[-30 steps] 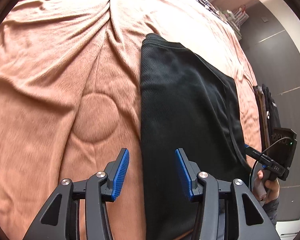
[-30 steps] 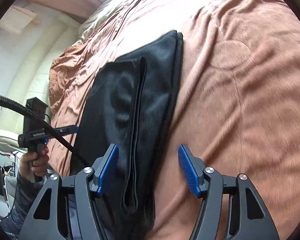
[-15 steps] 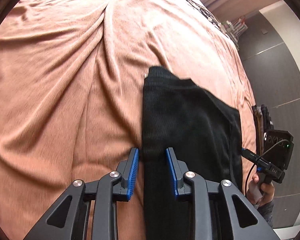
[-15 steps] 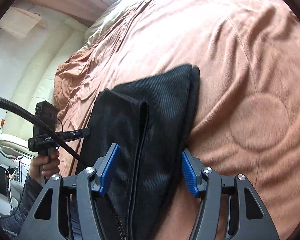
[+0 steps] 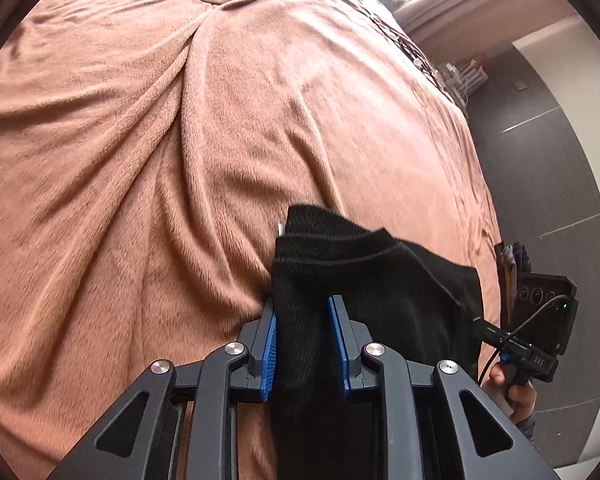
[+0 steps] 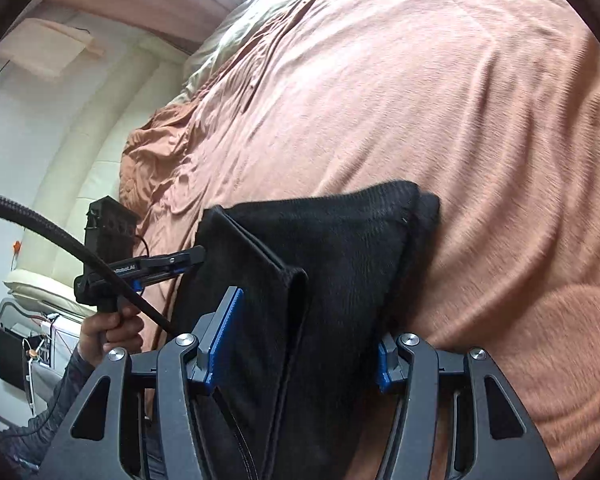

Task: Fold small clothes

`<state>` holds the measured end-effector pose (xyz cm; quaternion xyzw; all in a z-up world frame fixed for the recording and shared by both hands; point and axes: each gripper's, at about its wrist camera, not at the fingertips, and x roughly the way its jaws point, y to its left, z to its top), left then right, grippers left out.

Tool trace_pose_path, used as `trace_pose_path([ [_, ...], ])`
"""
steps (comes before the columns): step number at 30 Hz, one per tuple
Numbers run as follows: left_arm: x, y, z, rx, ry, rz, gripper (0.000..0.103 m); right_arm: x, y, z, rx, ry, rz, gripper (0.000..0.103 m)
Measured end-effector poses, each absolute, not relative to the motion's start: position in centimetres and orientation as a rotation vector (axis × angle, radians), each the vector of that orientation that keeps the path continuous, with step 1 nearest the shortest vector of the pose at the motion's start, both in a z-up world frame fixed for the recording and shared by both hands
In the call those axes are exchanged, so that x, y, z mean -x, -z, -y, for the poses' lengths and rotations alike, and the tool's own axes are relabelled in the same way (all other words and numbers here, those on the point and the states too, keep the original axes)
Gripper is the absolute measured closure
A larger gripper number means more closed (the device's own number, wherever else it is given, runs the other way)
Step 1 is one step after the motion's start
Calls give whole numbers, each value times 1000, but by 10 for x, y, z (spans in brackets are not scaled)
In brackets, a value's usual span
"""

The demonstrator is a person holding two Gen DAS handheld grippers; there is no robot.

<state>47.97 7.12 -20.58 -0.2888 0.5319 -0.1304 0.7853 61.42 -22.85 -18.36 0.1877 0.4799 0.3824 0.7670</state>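
A black garment point(image 5: 380, 280), folded into a long strip, lies on a brown blanket point(image 5: 180, 160). My left gripper point(image 5: 302, 320) is closing on the strip's left edge, and the cloth fills the gap between its blue pads point(image 5: 269, 344). In the right wrist view the same garment point(image 6: 340, 260) runs between the jaws of my right gripper point(image 6: 308, 336). Those jaws are closing with the cloth between them, and the left pad's point(image 6: 224, 336) face still shows bare. Each view shows the other gripper at the garment's far side: the right gripper point(image 5: 482, 326) and the left gripper point(image 6: 198, 255).
The blanket covers a bed and is creased, with round stitched patches point(image 6: 572, 320). A person's hand point(image 6: 112, 330) grips the left tool's handle, and a black cable point(image 6: 60, 240) arcs over it. Dark floor point(image 5: 540, 160) lies beyond the bed's right edge. A padded headboard point(image 6: 80, 160) stands at the left.
Both grippers have moved forward along the garment and narrowed around its side edges. The garment's far end now sits closer in both views, and its near part has bunched between the pads.
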Motion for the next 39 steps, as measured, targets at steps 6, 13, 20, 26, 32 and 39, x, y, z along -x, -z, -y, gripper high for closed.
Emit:
trace_pose_path([
  [6,-487,206,-78,667,262,-1135,96,-619,184,220,-343,-770,-1050,92],
  [13,-471,174,-74,640,278,-1078,98,-590,152,216,-277,-776,-978,96],
  [20,-441,121,-69,606,308,-1003,98,-549,111,212,-201,-762,-904,96],
  [26,-408,66,-61,583,342,-924,99,-502,70,224,-163,-756,-821,96],
  [32,-376,11,-43,549,379,-843,99,-441,25,245,-116,-740,-727,96],
  [39,-331,-52,-16,500,429,-748,99,-365,-22,277,-70,-711,-621,96],
])
